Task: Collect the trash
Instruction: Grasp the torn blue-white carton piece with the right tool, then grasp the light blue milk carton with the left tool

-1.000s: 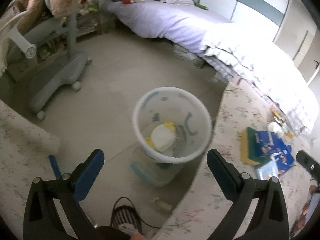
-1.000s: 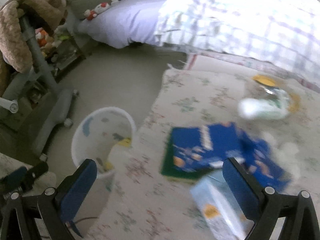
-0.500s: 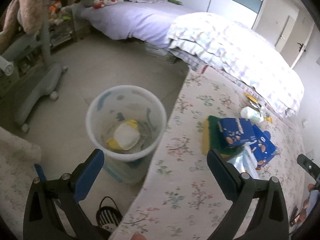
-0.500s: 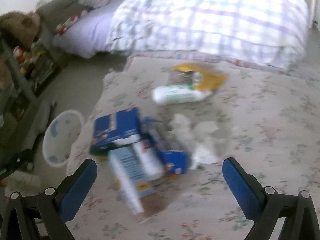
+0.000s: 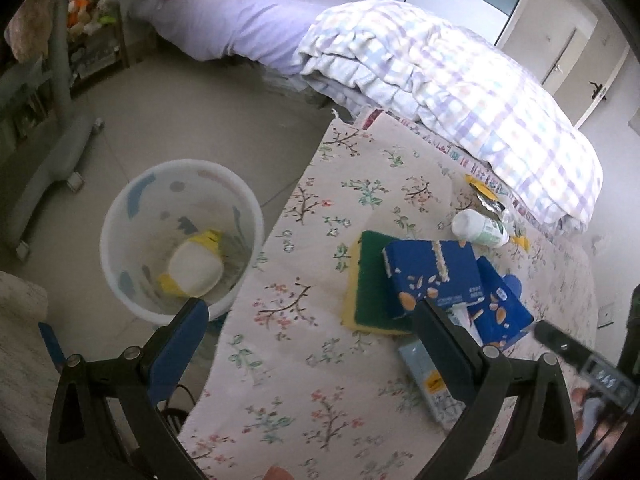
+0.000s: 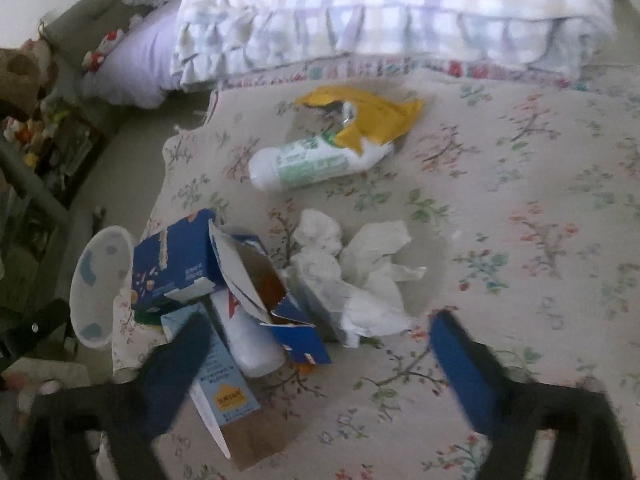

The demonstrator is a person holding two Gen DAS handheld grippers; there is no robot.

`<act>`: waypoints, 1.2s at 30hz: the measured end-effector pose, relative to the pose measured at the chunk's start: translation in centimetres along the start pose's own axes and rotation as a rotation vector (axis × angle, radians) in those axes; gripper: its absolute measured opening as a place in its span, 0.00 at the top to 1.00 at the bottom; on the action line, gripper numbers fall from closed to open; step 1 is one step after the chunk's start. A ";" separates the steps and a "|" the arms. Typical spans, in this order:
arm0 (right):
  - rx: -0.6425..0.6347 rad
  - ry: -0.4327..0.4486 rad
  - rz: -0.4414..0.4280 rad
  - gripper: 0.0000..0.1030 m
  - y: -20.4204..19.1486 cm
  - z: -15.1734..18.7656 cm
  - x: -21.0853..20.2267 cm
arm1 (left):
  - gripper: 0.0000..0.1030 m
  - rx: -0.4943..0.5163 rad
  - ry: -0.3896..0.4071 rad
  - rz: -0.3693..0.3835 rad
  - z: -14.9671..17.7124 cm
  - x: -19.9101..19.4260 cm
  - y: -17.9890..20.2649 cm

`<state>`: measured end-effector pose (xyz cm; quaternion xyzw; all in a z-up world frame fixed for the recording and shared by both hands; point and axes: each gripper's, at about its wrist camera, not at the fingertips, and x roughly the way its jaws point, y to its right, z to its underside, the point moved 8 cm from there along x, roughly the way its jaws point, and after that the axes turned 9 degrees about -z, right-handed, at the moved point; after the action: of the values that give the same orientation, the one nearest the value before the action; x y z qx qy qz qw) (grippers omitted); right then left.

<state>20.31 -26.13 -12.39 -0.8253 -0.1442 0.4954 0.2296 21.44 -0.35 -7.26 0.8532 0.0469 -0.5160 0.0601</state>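
- On a floral-covered table [image 6: 520,200] lie crumpled tissues [image 6: 352,272], torn blue boxes [image 6: 224,268], a white bottle [image 6: 308,162] and a yellow wrapper [image 6: 372,114].
- Beside the table's edge, a white wastebasket [image 5: 120,240] stands on the floor.
- Left gripper [image 5: 310,320] and right gripper [image 6: 320,344] hover spread wide, holding nothing.

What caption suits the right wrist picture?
Open right gripper above crumpled tissues, torn blue boxes and a white bottle on a floral cloth.

Print shows on the light-blue carton [image 6: 218,376]; none of it legible.
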 end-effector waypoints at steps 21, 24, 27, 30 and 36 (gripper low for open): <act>0.026 0.015 -0.125 0.75 -0.5 -0.1 -1.6 | 0.00 0.051 -0.146 0.184 3.0 1.2 6.5; 0.045 0.046 -0.111 0.75 1.0 -0.1 -3.8 | 0.01 0.069 -0.192 0.220 5.0 1.2 8.7; 0.071 0.062 -0.081 0.75 2.9 0.5 -5.5 | 0.01 0.103 -0.199 0.207 6.6 1.3 11.1; 0.094 0.067 -0.067 0.75 4.3 1.2 -6.5 | 0.01 0.125 -0.211 0.192 8.0 1.6 12.7; 0.111 0.067 -0.049 0.75 5.9 3.2 -8.6 | 0.08 0.146 -0.238 0.181 10.1 2.5 14.4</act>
<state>13.56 -34.45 -10.33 -0.8236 -0.1290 0.4689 0.2919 15.79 -16.08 -13.36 0.7889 -0.0752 -0.6079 0.0494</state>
